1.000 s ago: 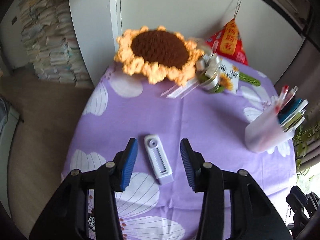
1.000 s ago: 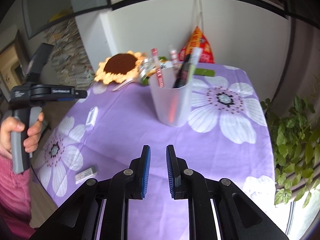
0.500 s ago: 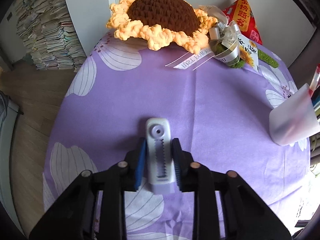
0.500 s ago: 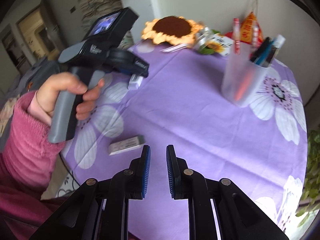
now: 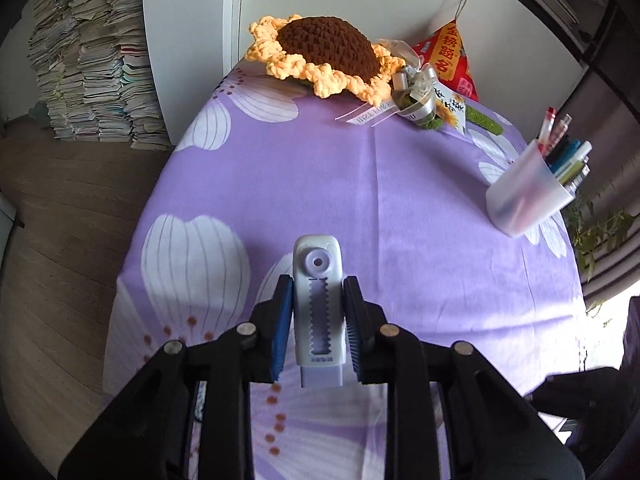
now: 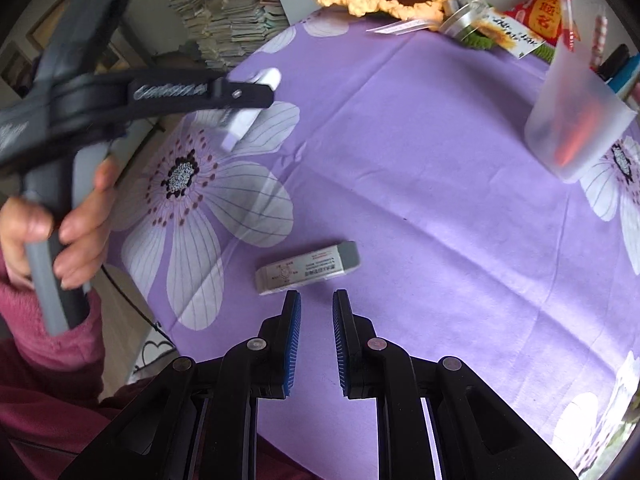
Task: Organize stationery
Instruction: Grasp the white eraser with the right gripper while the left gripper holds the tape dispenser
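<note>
The left gripper (image 5: 318,334) clamps a white correction-tape dispenser (image 5: 319,312) by its long sides, the blue pads pressing on both flanks. The dispenser is a slim rounded block with a circular hub near its far end, a toothed slot running down its face and a pale lilac cap at the near end. From the right wrist view it hangs lifted off the purple flowered tablecloth (image 6: 420,168), near the cloth's left edge, with a hand (image 6: 60,216) in a pink sleeve around the gripper's grey handle.

The right gripper (image 6: 316,336) holds nothing; its jaws stand drawn nearly together, a narrow gap between the pads. Just beyond its tips lies a grey-and-white eraser (image 6: 308,267), flat on the cloth and slightly askew.

A frosted pen cup (image 5: 528,196) stands near the right edge, well apart from both grippers, pens sticking out of it. A crocheted sunflower (image 5: 324,54) sits along the far edge by the wall. The wide middle of the cloth between eraser and cup lies bare.
</note>
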### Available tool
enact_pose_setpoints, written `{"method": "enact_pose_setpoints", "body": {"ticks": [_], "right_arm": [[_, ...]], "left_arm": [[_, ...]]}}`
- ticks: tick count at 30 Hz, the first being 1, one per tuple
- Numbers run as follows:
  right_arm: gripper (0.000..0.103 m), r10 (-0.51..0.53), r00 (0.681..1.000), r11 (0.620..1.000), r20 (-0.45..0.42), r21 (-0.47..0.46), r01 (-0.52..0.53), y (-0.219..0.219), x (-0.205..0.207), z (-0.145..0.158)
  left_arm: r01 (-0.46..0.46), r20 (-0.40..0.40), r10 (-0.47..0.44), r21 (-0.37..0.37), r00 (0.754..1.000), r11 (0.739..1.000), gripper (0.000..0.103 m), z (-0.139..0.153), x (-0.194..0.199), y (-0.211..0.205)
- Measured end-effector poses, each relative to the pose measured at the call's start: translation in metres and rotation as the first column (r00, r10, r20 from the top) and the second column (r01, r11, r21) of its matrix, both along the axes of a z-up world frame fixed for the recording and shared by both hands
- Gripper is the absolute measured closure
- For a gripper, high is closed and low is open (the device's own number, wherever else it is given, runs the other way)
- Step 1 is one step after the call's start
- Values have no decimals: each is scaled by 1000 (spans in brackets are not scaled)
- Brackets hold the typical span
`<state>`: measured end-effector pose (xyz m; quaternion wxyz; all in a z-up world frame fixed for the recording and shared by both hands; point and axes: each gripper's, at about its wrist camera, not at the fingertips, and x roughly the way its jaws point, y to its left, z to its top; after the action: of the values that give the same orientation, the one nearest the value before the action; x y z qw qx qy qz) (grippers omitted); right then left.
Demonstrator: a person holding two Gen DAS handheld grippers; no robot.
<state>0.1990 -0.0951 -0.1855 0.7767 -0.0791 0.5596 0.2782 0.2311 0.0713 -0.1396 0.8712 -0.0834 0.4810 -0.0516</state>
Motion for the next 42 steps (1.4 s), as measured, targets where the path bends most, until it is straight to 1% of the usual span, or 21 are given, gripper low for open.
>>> {"method": "enact_pose_setpoints", "body": {"ticks": [5,7,9,13,15,18,21,24,26,29,30,31,32,33,36,37,42], "right_arm": [[86,-18,1000,1000,-21,12,18,15,19,-4],[80,-30,999,999,-36,18,31,24,30,-6],[77,-30,999,999,-45,18,31,34,40,-7],[63,-50,994,998,-92,44,54,48,50,-9],[63,-54,994,998,-95,39,58,51,52,-9],[63,-74,991,996,-114,33,79,53,56,-8],[63,-143,979,988,-146,32,149,55,61,-9],[63,-198,969,980,-151,-3,200,64,65,-8],[63,-209,971,978,-119,-51,204,73,66,-7],[63,-192,980,976,-48,-118,186,89,66,-7],[68,-178,984,976,-22,-136,173,93,65,-7],[78,-155,988,972,26,-173,157,97,63,-8],[81,-142,989,971,48,-187,149,100,62,-8],[85,-139,989,972,56,-185,147,99,62,-8],[86,-155,988,982,19,-108,156,84,63,-4],[86,-161,987,983,22,-84,162,77,63,0],[86,-177,980,984,87,-9,179,49,50,26]], "left_arm": [[-11,19,11,1,1000,1000,79,2,-17,13],[-25,22,25,-1,999,1000,79,3,-20,18],[-35,23,35,-4,999,999,79,4,-23,23],[-51,26,51,-9,998,999,79,3,-29,33],[-59,25,60,-12,998,998,79,2,-31,38],[-66,21,66,-15,998,998,79,0,-31,41],[-63,18,64,-20,998,998,79,-1,-30,41],[-49,21,50,-23,999,999,79,-1,-31,38],[-43,24,43,-19,999,999,79,0,-32,37],[-53,26,53,-14,998,999,79,0,-33,40],[-55,24,56,-18,998,998,79,-1,-33,41],[-59,22,60,-17,998,998,79,-1,-34,43],[-62,23,62,-14,998,998,79,-1,-34,44],[-62,23,63,-15,998,998,79,-2,-35,45],[-61,23,61,-16,998,998,79,-2,-34,45],[-58,23,58,-16,998,998,79,-2,-34,44],[-31,42,32,-23,999,999,79,4,-32,35]]}}
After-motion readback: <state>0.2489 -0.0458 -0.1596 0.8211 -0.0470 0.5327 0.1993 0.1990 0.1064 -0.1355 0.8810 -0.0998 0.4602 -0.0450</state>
